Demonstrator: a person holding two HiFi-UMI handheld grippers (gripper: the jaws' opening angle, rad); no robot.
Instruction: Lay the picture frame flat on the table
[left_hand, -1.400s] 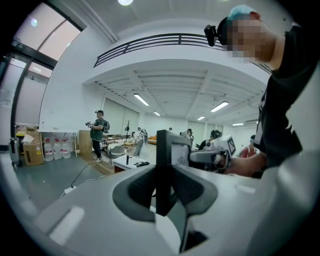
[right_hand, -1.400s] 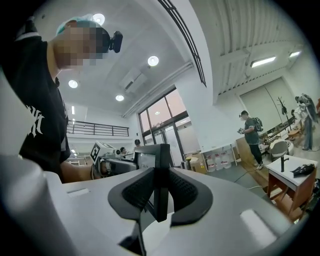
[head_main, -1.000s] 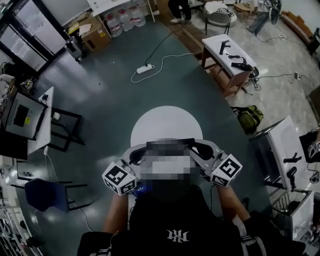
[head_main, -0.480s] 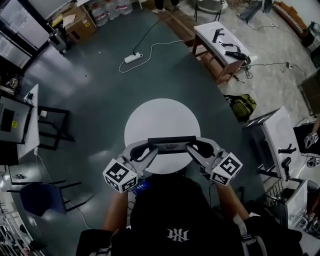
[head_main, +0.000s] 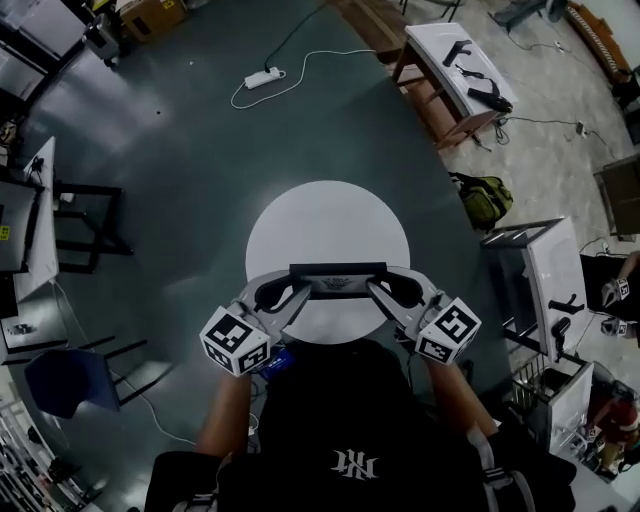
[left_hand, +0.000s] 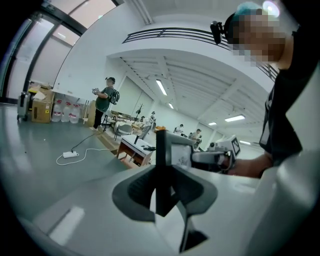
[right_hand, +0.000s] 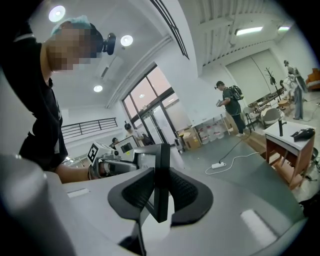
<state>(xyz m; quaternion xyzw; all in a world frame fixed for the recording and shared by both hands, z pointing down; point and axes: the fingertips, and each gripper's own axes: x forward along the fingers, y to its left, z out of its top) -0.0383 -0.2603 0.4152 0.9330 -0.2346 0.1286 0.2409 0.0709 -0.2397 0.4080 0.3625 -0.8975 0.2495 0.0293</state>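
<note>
Picture frame (head_main: 338, 271) clamped by left gripper (head_main: 292, 293) and right gripper (head_main: 382, 291). Shown upright and edge-on only in gripper views. Closer to table (head_main: 328, 210) than earlier.

This is a large open robotics lab or test hall. Bare grey-green floor (head_main: 190, 150) spreads all round the round white counter (head_main: 328, 215). Beyond the counter lies a power strip (head_main: 262, 77) with its cable, and a wooden bench (head_main: 437, 62) carries black tools. Farther off are cardboard boxes (left_hand: 41, 106), water jugs (left_hand: 65, 114), ceiling strip lights (left_hand: 161, 87) and a backpack-wearing person (left_hand: 103, 104).
</note>
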